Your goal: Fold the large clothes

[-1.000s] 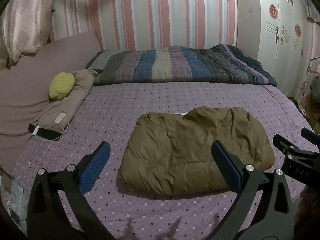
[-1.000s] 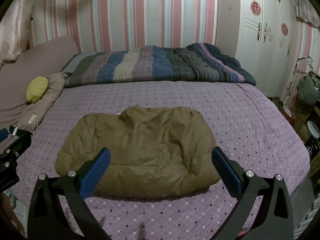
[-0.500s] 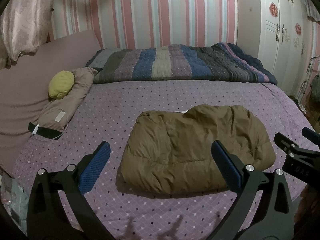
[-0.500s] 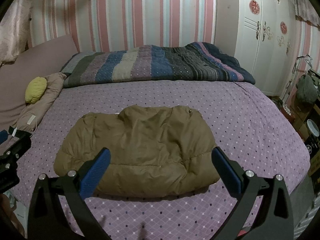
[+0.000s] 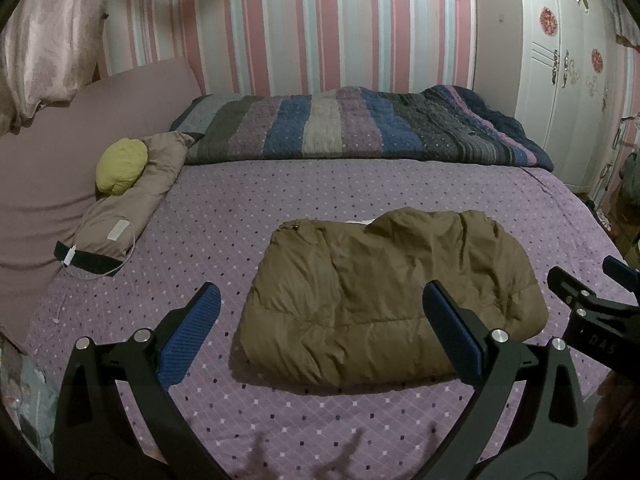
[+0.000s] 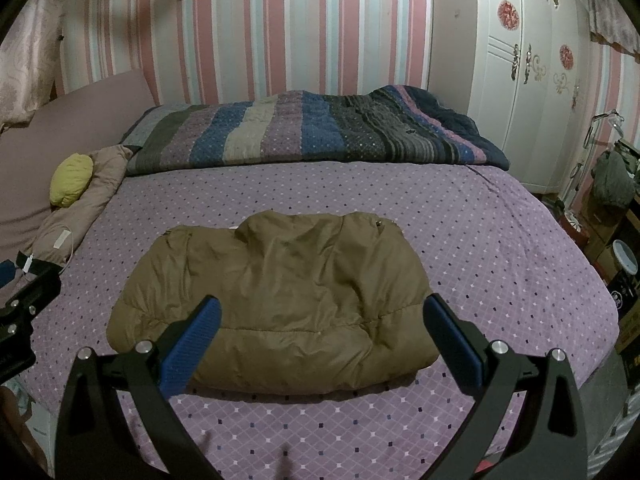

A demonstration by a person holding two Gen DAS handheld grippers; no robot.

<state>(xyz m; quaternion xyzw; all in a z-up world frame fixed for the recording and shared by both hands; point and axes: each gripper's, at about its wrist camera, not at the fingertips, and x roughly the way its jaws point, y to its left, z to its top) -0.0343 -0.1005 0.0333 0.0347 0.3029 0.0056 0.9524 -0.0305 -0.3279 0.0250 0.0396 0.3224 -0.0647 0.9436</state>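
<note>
On the bed (image 5: 224,216), in front of both your tongs, lies the jacket (image 5: 384,300), a brown padded one, folded into a thick bundle on the purple dotted cover. It is nearer to the front edge of the bed than to the far side.

Your left tongs (image 5: 324,334) are spread wide and hold nothing. In the left wrist view the jacket sits a little to the right: the left pad is over bare cover, just beside the jacket's left edge, and the right pad is in front of its right half. The tongs are apart from the cloth, not touching it.

Your right tongs (image 6: 322,338) are also spread wide, with nothing between them. In the right wrist view the jacket (image 6: 276,304) is almost centred between the two pads, and its near folded edge runs across the gap. I cannot tell how high the pads are above it.

Each of your tongs shows at the side of the other view.

At the far side of the bed lies a striped quilt (image 5: 352,128), and at the left a pillow (image 5: 128,204) with a yellow cushion (image 5: 120,164) on it.
</note>
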